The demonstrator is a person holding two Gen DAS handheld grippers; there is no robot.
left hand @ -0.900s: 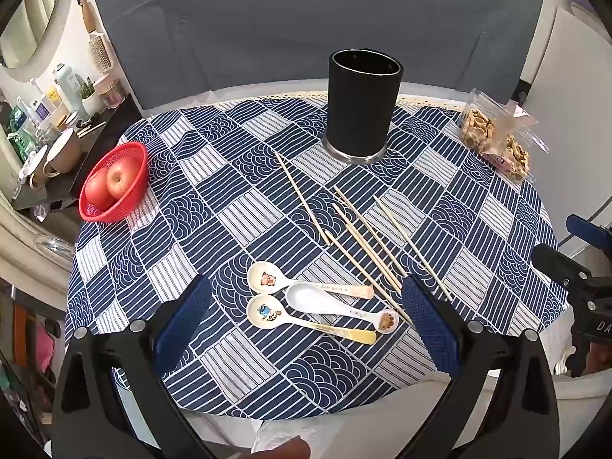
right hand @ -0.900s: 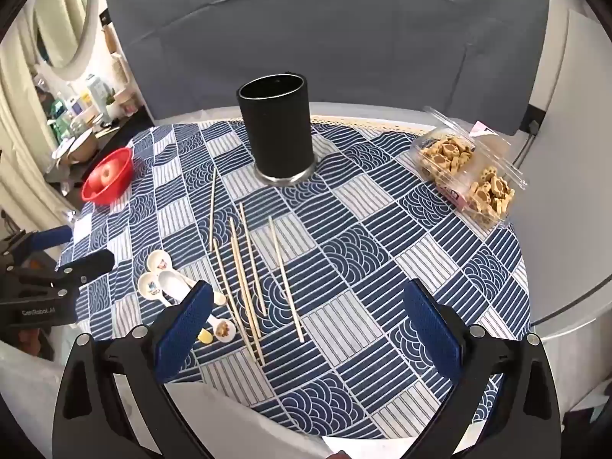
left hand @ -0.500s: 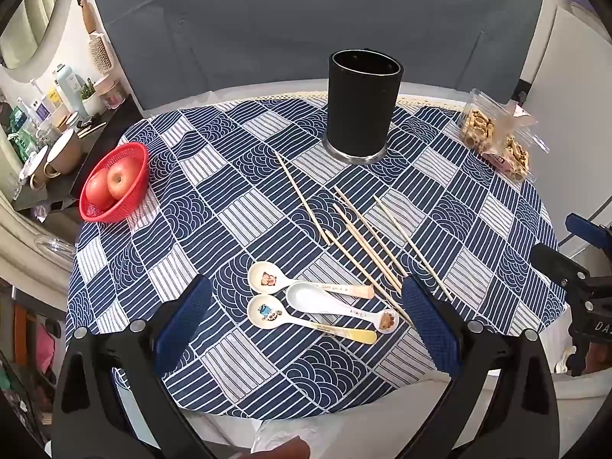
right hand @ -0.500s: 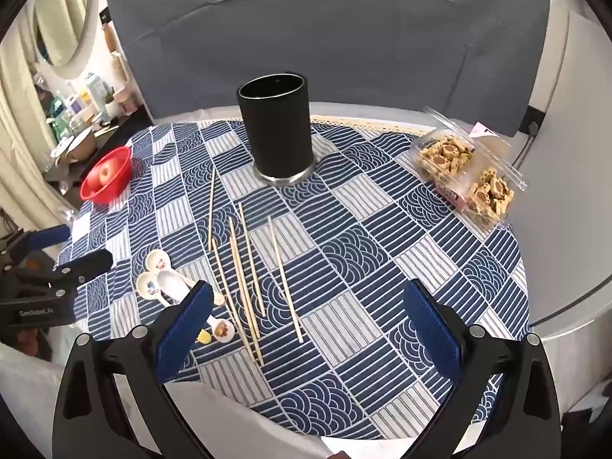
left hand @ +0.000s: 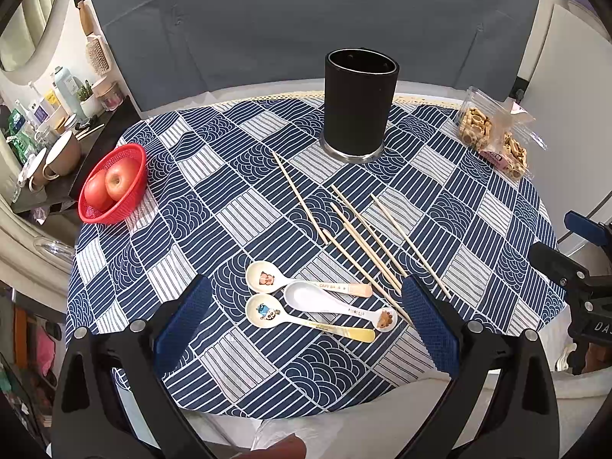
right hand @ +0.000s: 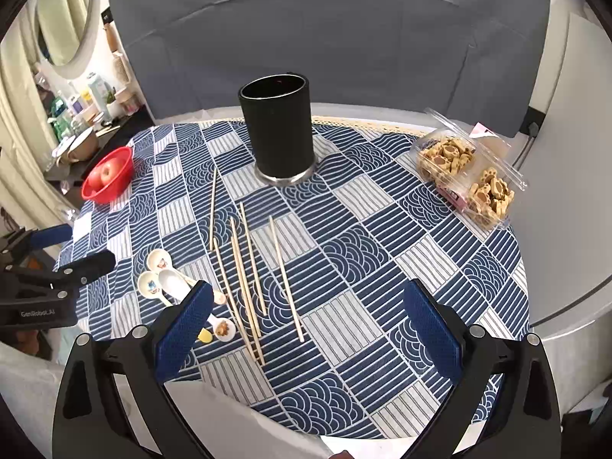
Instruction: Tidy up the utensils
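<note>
A round surface [left hand: 126, 252] fills mid-frame under a blue-and-white patterned cloth. At upper centre stands a matte black cylindrical utensil holder [left hand: 360, 105] on a metal base; nothing shows above its rim. Wooden chopsticks [left hand: 367, 243] lie scattered at centre, three glossy ceramic spoons [left hand: 310, 300] just below. A red mesh basket [left hand: 114, 187] at left holds apples; a clear box [right hand: 464, 176] at right holds cookies. Nothing has moved since earlier. The left gripper [left hand: 306, 332] and right gripper [right hand: 308, 332] hold their jaws wide apart, empty.
</note>
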